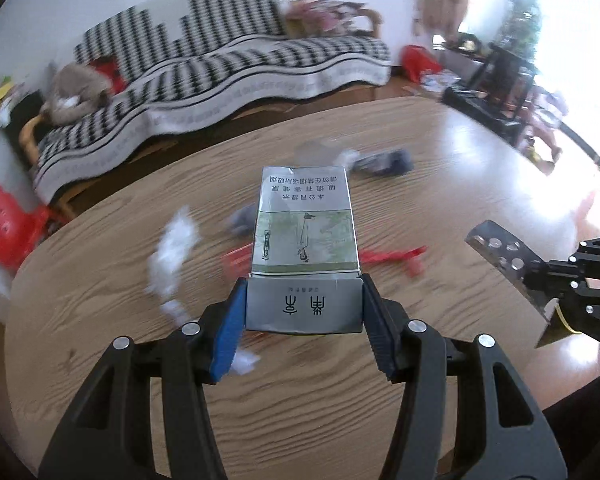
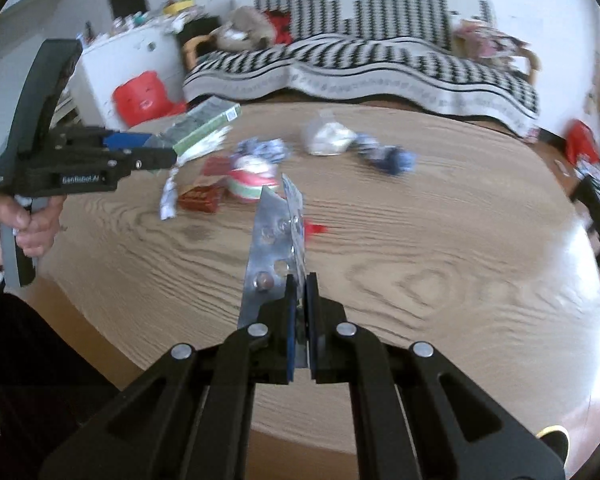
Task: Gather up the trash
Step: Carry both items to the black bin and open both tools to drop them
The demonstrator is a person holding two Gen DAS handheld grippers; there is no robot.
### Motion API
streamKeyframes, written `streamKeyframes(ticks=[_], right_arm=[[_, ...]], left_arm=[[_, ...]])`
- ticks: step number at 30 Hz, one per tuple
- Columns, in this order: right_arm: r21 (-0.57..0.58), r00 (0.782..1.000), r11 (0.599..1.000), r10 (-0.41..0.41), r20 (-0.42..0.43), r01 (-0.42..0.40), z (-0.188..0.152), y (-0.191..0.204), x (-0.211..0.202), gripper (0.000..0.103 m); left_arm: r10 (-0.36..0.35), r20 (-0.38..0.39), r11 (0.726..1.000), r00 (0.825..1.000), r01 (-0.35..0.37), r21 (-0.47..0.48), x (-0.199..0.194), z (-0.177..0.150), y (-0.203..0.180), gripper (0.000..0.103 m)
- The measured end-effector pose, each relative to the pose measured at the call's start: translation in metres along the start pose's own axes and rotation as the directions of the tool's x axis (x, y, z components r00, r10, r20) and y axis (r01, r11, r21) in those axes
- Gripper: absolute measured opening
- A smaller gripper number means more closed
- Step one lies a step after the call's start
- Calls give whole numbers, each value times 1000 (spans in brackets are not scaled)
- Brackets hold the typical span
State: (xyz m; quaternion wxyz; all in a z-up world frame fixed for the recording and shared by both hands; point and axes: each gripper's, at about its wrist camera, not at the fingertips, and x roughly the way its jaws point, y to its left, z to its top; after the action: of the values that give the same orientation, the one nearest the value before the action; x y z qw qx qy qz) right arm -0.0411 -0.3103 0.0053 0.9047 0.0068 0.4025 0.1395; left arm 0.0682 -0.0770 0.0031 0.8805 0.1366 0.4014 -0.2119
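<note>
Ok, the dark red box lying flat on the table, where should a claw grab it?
Probably from above: pinch the dark red box across its narrow width, on the long near and far edges. It lies flat, and the white wrapper and round tub crowd its ends.

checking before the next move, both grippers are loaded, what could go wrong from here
The right hand-held gripper pinches only the bottom edge of the thin foil blister pack, so it might twist or slip out. The left hand-held gripper grips the cigarette pack by its lid end, which could crush or flip open.
</note>
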Motion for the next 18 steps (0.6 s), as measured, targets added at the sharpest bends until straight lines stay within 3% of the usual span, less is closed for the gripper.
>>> streamKeyframes(ticks=[6,10,14,18], right_arm=[[141,991,983,-124,49,116,-35,-74,-54,5],[264,971,942,-232,59,209,-73,-133,-94,5],[407,935,858,-353,26,312,-123,-194,-134,5],[560,897,731,-440,-51,390,-188,-254,-172,5]], left_arm=[[-146,41,987,988,143,74,14,29,-98,54],[-258,44,958,965,249,144,25,39,-180,54],[-366,30,912,930,352,210,36,39,-261,54],[-457,-18,859,889,446,252,50,31,-332,54]])
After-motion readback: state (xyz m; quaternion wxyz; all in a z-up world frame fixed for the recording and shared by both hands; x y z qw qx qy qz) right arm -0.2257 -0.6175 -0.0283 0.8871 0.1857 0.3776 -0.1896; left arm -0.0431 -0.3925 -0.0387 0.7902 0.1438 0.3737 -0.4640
